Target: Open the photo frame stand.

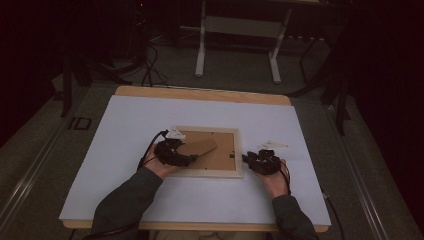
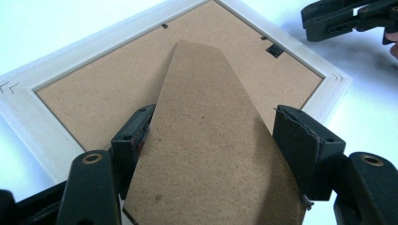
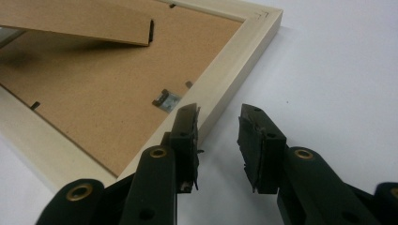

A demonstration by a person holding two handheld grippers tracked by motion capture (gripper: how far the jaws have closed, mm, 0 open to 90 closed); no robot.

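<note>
Left tool [image 2: 211,140] straddling frame stand [image 2: 206,140], right tool [image 3: 218,140] low beside picture frame [image 3: 220,89]

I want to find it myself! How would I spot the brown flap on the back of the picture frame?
On the white table sheet lies a pale wooden frame, face down. The flap is the tapered cardboard stand lifted off its brown backing, between the left gripper's jaws.

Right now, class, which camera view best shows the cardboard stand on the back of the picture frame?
The left gripper view: the cardboard stand runs broad and close between its jaws. The high view shows it small and dim. The right gripper view shows its raised tip from the side.
</note>
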